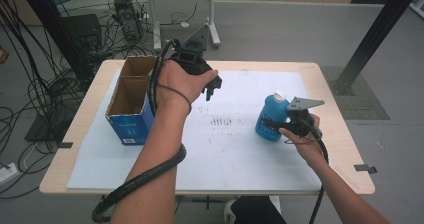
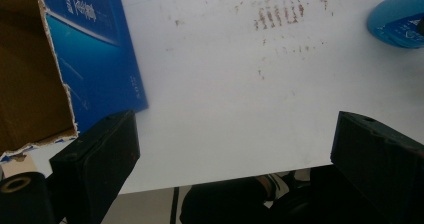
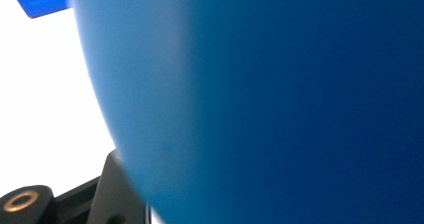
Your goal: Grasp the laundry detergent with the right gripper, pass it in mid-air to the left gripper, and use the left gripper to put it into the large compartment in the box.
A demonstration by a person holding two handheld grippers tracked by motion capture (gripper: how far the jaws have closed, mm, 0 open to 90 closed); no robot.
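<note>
Gripping: my right gripper clamps the blue bottle, upright on the mat.
Left gripper: jaws wide, empty, beside the box.

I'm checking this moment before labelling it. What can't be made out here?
- Right hand-held gripper: in the right gripper view the blue bottle hides its jaws.
- Bottle label: the high view is too small to read it.
- Open box: its walls hide the bottom in the high view.
- Left hand-held gripper: the high view has the hand covering it.
</note>
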